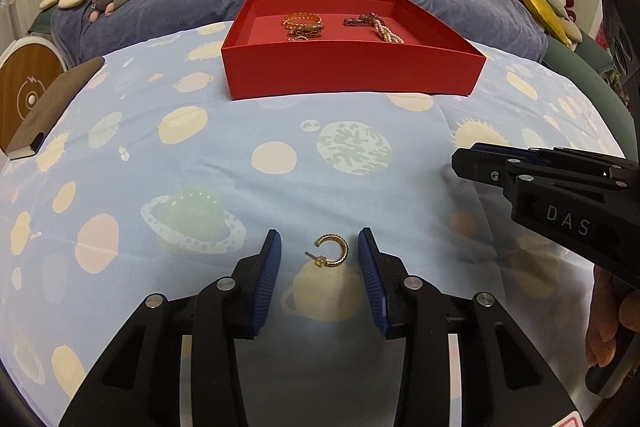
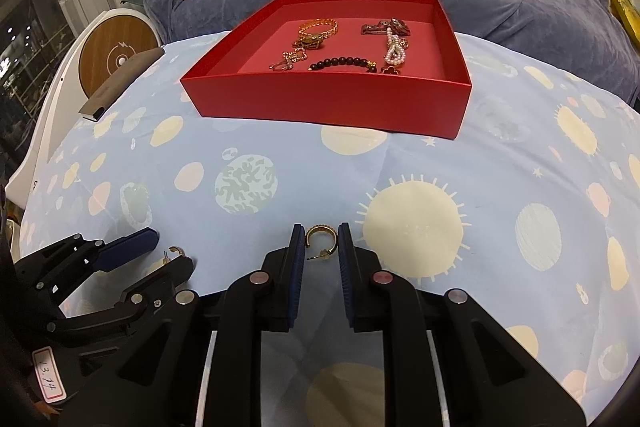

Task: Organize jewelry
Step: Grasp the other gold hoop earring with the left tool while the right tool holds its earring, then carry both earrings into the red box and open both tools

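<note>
Pickup step: right gripper (image 2: 321,241) fingers were pinched on one gold half-hoop earring (image 2: 320,241), left gripper (image 1: 319,251) fingers narrow but apart around its twin earring (image 1: 330,251) on the planet-print sheet (image 1: 160,155); next, prob. lift both w/o slip to the red cardboard tray (image 2: 320,103).

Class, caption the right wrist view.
Right gripper shut on a gold earring, red tray of jewelry ahead.

We see shiny gold metal hoop earrings (image 1: 333,251), a matt red cardboard tray (image 1: 352,75), soft printed cloth (image 1: 200,167), ribbed blue pads (image 1: 266,283).
</note>
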